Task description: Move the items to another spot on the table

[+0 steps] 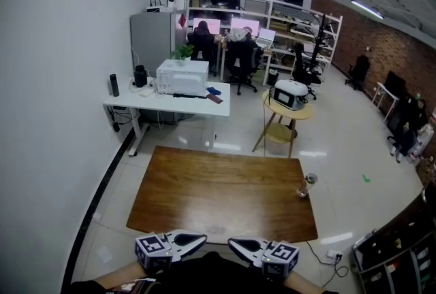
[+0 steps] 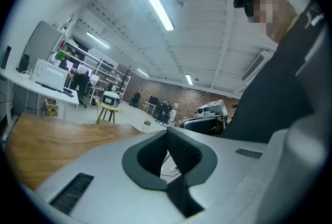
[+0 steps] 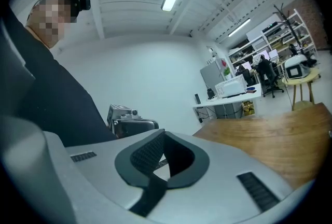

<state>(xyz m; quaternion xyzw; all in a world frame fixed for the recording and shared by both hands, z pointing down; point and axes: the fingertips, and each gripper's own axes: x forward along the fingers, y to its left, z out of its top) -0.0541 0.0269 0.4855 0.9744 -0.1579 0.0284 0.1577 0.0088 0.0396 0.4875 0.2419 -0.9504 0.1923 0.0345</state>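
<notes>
Room: large workshop w/ white wall at the left, red brick wall (image 1: 381,41) at the right, glossy grey floor. Far behind stands a white desk (image 1: 191,103) w/ a white microwave (image 1: 182,76).
Left fingers: the black ribbed pads (image 2: 184,153) are pressed together, nothing btw. them.
Right fingers: also together, nothing btw. them.
Grippers: left gripper (image 1: 201,238) and right gripper (image 1: 231,242) are both empty. They are held low, close to the person's body, tips turned toward each other, at the near edge of the brown wooden table (image 1: 218,190).
Table top: bare, except poss. at its right edge.
Risk 1: if a gripper arrives w/ fingers not opened, it will push the item instead of taking it. The item looks narrow and upright, so it prob. tips and rolls.
Risk 2: the item is right at the edge line, so a small knock can send it away from the table.
Risk 3: a long reach to the far right makes the aim less sure.
Item: small silvery cylinder-shaped container (image 1: 307,184) w/ a greenish top, standing upright at the table's right edge, well apart from both grippers.
Item doubt: I cannot tell if it stands on the table or on the floor just beside it. Too small to say if it is a can or a jar.
</notes>
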